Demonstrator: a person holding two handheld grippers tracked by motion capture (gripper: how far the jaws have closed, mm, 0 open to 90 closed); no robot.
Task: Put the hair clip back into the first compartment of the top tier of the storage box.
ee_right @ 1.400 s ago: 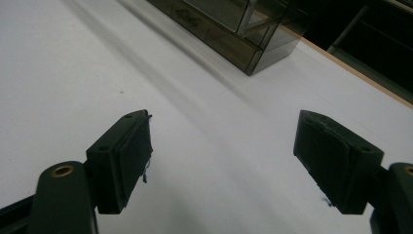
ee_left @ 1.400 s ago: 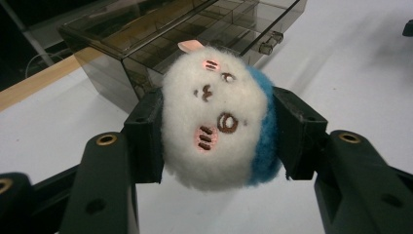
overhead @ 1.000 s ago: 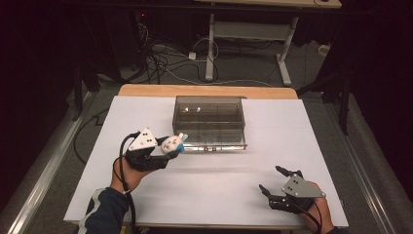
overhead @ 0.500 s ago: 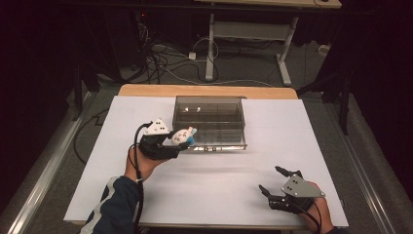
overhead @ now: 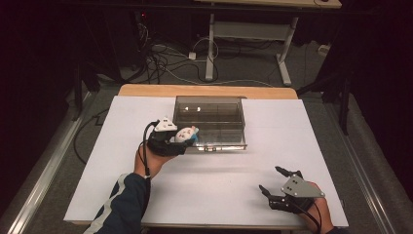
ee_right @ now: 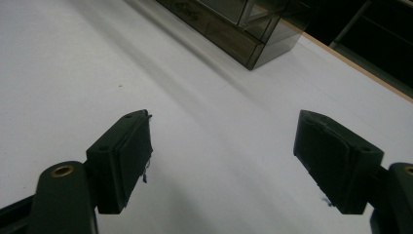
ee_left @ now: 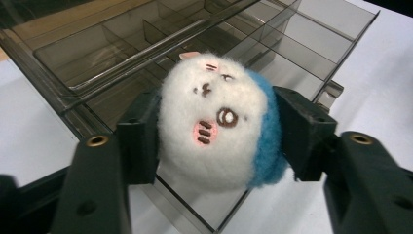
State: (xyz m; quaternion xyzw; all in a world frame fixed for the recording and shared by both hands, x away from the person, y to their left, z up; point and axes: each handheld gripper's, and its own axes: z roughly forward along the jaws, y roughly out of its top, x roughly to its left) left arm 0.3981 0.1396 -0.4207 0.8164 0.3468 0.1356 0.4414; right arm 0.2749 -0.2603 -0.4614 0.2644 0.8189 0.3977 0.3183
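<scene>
From the high view I see my left gripper [overhead: 181, 140] up at the near left corner of the smoky clear organizer box [overhead: 214, 122], which sits toward the far middle of the white table [overhead: 204, 195]. Between its jaws is the plush toy [overhead: 184, 134] — a small white ball with a blue patch — held right at the box's front left edge. My right gripper [overhead: 275, 181] rests low on the table near the front right, well apart from the box, its jaws spread with nothing between them. A dark sleeve [overhead: 124, 204] comes in at the bottom left.

In the left gripper view the left gripper [ee_left: 214, 134] is pinching the plush toy [ee_left: 214, 131] from both sides; the pads [ee_left: 139, 136] press into the white fuzz on one side and the blue fuzz on the other. The toy's stitched face — pink cheek, small dark eye — is turned toward the camera. It hangs above the organizer box [ee_left: 122, 53], whose open compartments with thin dividers stretch away behind it. I cannot tell which compartment lies directly beneath it.

In the right gripper view the right gripper [ee_right: 221, 161] is wide open over bare white table [ee_right: 73, 63], both pads [ee_right: 131, 156] clear. The organizer box [ee_right: 234, 29] shows at the far top, well away.
</scene>
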